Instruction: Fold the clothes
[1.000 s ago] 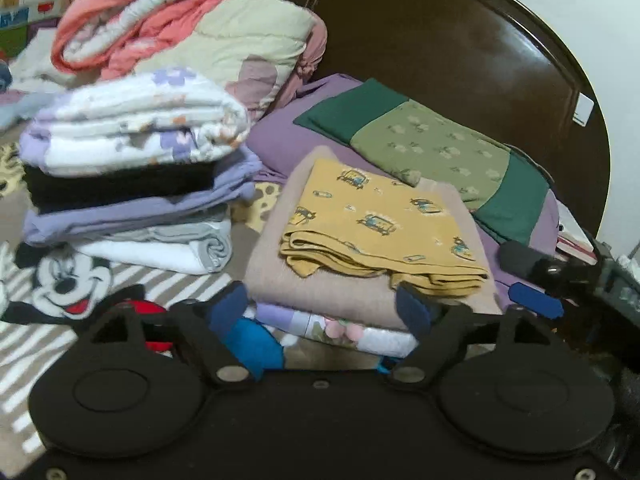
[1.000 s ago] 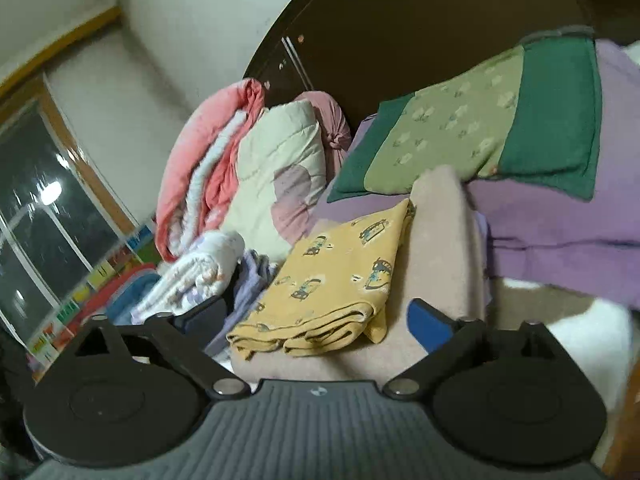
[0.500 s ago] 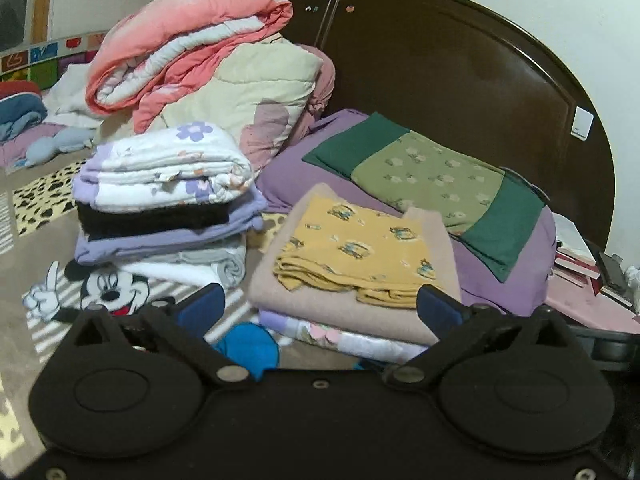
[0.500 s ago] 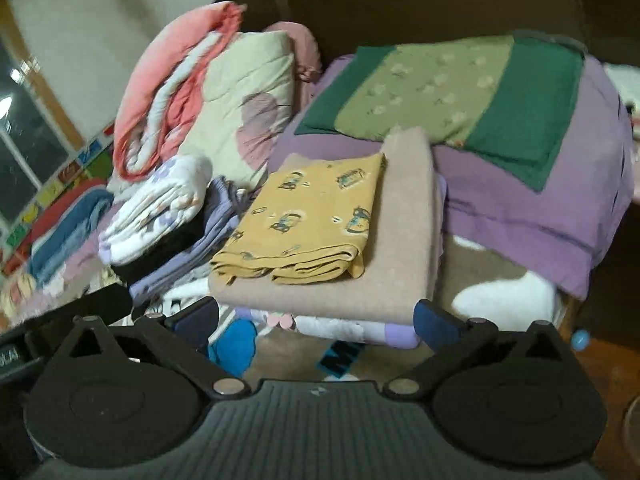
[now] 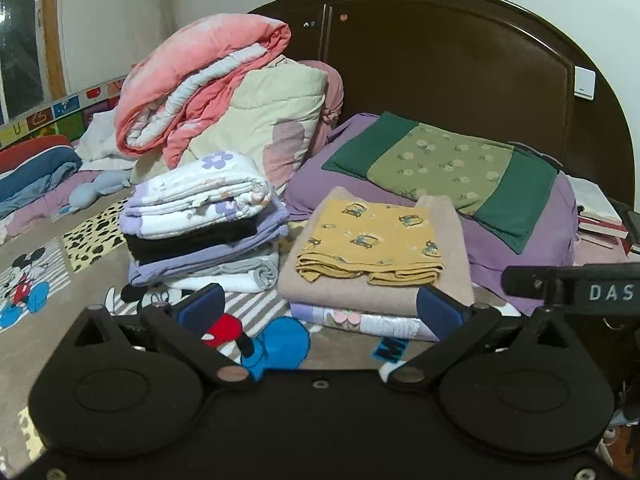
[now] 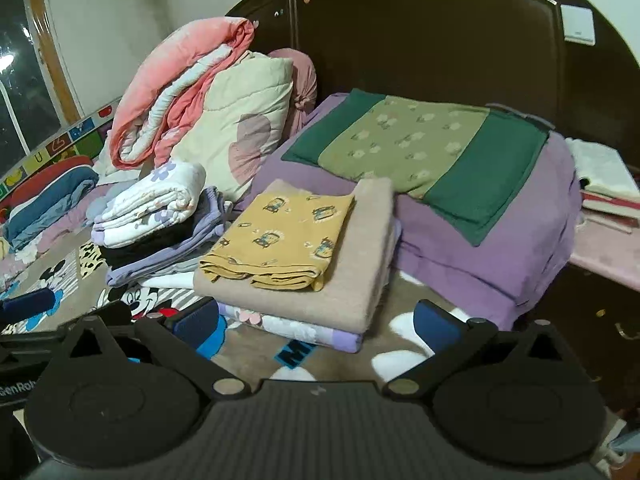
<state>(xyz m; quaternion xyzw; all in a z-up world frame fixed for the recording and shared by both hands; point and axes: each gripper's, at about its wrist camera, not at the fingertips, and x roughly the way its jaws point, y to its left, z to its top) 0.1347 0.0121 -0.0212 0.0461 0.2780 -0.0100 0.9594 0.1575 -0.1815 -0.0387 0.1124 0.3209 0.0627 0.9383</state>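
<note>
Left wrist | left tongs (image 5: pixel 320 312) spread, empty | yellow garment (image 5: pixel 370 246) folded atop stack

Folded piles on the bed: two.
- Right pile (image 5: pixel 376 276): three pieces, namely one yellow printed garment (image 5: pixel 372 240), one beige cloth (image 5: pixel 452 276), one floral piece (image 5: pixel 360 318) at the bottom.
- Left pile (image 5: pixel 204 220): about five layers; exact number unclear.

Rolled quilts (image 5: pixel 224 92) behind: two.
Pillows: one purple (image 5: pixel 520 248), bearing one green cover (image 5: pixel 440 164).
Grippers: two, left gripper (image 5: pixel 318 308) and right gripper (image 6: pixel 316 322).
</note>
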